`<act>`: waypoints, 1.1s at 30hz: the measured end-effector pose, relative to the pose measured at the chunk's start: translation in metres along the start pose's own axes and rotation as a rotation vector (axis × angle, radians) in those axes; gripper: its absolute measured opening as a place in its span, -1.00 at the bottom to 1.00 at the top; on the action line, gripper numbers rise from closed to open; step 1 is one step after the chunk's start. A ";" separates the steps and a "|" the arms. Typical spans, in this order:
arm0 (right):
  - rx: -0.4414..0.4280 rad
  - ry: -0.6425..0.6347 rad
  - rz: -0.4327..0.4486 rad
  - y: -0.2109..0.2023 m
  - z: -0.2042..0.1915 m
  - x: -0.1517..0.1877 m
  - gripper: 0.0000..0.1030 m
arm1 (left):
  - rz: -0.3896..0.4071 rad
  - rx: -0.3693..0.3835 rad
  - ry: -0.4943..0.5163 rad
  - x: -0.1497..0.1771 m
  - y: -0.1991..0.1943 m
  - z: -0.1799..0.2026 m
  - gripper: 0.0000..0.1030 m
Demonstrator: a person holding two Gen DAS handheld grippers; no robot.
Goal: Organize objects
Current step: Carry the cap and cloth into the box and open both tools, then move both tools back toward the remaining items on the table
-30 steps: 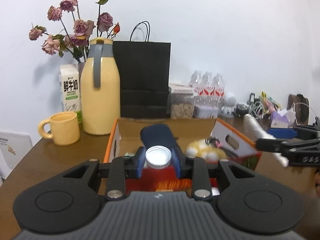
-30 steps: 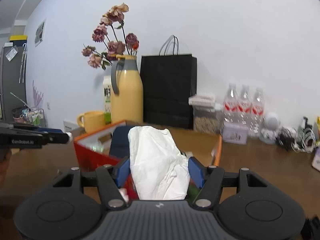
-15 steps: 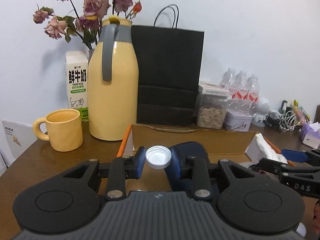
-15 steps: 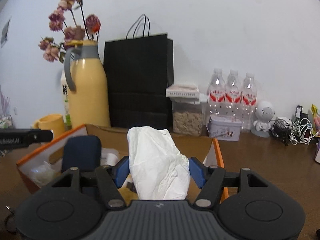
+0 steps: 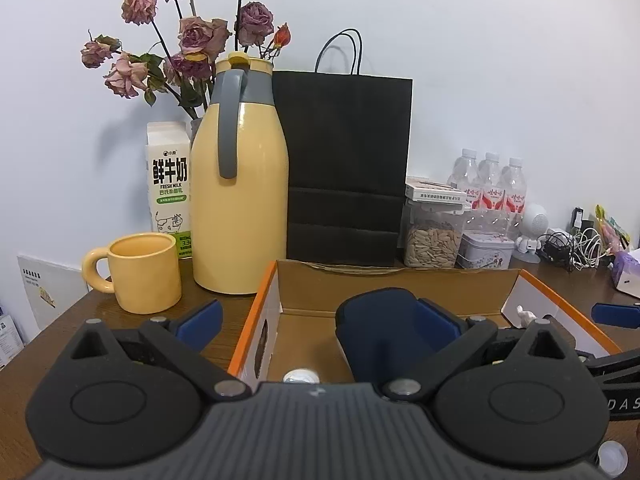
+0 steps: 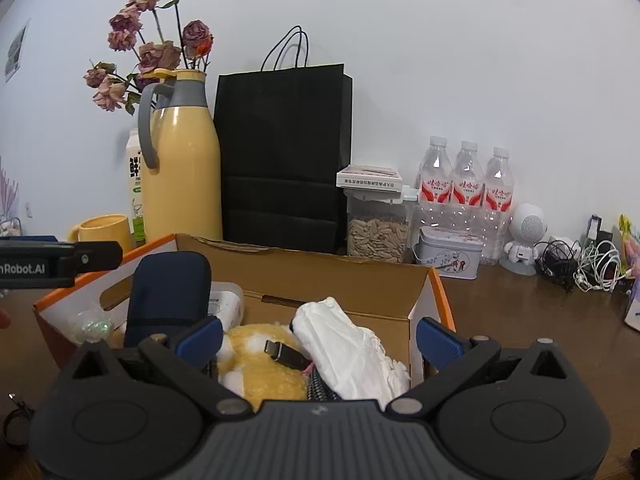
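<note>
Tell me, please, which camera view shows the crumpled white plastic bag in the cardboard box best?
The right wrist view shows it best: the crumpled white plastic bag lies in full sight inside the orange-edged cardboard box, beside the fluffy yellow toy. The left wrist view shows only a small white scrap by the box's right wall, possibly that bag.

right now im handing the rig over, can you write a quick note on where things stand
Left tool: open, empty, over the left end of the cardboard box.
Right tool: open, empty, over the box's right end.
In the box: white-capped bottle below the left tool, white cloth bundle, yellow plush toy, navy case standing upright.
Done: bottle and cloth are in the box.
Left: lift both tools clear. Yellow mug and other items sit outside the box; I cannot tell which belong in it.
</note>
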State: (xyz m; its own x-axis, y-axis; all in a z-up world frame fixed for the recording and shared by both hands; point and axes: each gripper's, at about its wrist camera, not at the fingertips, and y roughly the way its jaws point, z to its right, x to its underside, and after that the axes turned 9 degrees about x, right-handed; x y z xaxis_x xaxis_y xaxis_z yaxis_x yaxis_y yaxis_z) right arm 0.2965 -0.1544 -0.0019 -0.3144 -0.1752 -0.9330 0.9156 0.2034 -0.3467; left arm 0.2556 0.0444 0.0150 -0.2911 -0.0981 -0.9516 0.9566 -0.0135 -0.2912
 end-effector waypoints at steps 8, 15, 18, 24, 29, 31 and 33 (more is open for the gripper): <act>0.019 0.023 0.041 -0.013 0.005 -0.003 1.00 | 0.025 0.000 -0.026 0.000 -0.012 -0.002 1.00; 0.024 0.032 0.093 -0.036 0.009 0.001 1.00 | 0.061 0.011 -0.026 0.005 -0.033 -0.001 1.00; 0.024 0.024 0.098 -0.043 0.008 0.007 1.00 | 0.052 0.007 -0.019 0.012 -0.039 -0.002 1.00; 0.023 0.013 0.086 -0.062 0.008 0.024 1.00 | 0.042 0.003 -0.002 0.028 -0.060 -0.003 1.00; 0.026 0.015 0.047 -0.077 0.010 0.040 1.00 | 0.019 -0.001 0.010 0.046 -0.077 -0.005 1.00; 0.024 0.016 0.039 -0.083 0.011 0.045 1.00 | 0.008 -0.004 0.003 0.053 -0.085 -0.008 1.00; 0.020 0.018 0.024 -0.089 0.011 0.052 1.00 | -0.013 -0.010 -0.008 0.061 -0.090 -0.012 1.00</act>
State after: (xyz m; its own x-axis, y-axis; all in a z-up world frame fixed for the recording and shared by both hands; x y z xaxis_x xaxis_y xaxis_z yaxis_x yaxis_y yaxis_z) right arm 0.2013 -0.1923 -0.0180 -0.2964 -0.1536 -0.9426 0.9279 0.1876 -0.3223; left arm 0.1514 0.0513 -0.0175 -0.3030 -0.1061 -0.9471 0.9526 -0.0048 -0.3042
